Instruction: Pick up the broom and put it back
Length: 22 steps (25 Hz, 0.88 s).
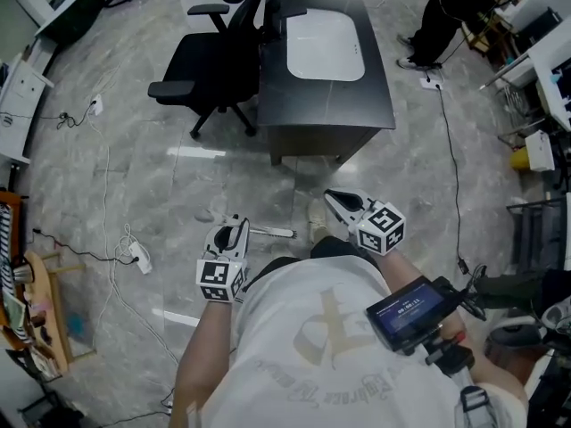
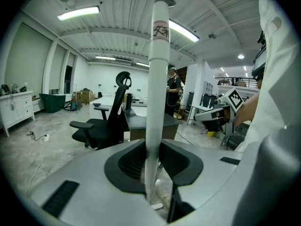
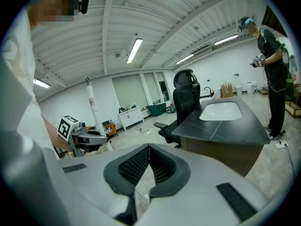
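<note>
Left gripper view: the left gripper [image 2: 153, 158] has its fingers clamped on the broom [image 2: 157, 79], whose white handle stands upright between them and rises well above them. Beyond the fingers, an office chair [image 2: 101, 128] stands to the left and a dark desk [image 2: 136, 124] sits just behind the handle. In the right gripper view, the right gripper [image 3: 149, 149] has its fingers pressed together with nothing between them, and the desk lies ahead to their right.

Bare floor [image 1: 125, 176] is lying open ahead and to the left. A dark desk [image 1: 308, 105] and an office chair [image 1: 210, 65] are standing across the way forward. Cables [image 1: 120, 255] are trailing on the floor left of the left gripper [image 1: 236, 228].
</note>
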{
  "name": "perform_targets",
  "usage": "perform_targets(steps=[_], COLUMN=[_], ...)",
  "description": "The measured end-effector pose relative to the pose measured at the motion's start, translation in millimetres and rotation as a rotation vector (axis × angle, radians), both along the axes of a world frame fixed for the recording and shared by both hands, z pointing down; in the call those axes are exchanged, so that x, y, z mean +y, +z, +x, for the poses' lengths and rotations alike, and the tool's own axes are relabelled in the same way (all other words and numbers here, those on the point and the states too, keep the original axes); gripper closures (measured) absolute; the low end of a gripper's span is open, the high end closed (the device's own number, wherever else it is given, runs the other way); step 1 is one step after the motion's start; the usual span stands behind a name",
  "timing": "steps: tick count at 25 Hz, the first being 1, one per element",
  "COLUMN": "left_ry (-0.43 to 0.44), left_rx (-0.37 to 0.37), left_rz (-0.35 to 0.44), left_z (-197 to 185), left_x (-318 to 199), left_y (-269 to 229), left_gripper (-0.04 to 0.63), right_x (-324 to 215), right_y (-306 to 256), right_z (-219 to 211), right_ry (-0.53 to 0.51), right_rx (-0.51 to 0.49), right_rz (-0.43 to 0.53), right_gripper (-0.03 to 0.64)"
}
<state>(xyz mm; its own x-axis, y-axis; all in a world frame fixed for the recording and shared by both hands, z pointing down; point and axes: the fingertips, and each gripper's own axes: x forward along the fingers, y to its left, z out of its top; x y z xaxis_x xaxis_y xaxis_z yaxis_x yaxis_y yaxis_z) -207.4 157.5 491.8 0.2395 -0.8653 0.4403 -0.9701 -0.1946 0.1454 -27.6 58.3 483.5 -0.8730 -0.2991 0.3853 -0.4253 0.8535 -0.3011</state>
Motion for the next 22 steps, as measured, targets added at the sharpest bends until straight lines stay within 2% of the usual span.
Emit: perform_targets(steps=[9, 22], left_ry=[0.08, 0.093], left_rx=[0.019, -0.037], left_rz=[-0.023, -0.069], left_z=[27, 52], left_x=[-9, -54], left_y=[17, 28], left_gripper=[0.502, 0.502], right_x=[-3, -33], right_y=[7, 13], right_z=[50, 75], right_ry=[0.12, 0.122], right_rx=[0.029, 0.015], right_rz=[-0.01, -0.032], right_gripper=[0.6, 0.6])
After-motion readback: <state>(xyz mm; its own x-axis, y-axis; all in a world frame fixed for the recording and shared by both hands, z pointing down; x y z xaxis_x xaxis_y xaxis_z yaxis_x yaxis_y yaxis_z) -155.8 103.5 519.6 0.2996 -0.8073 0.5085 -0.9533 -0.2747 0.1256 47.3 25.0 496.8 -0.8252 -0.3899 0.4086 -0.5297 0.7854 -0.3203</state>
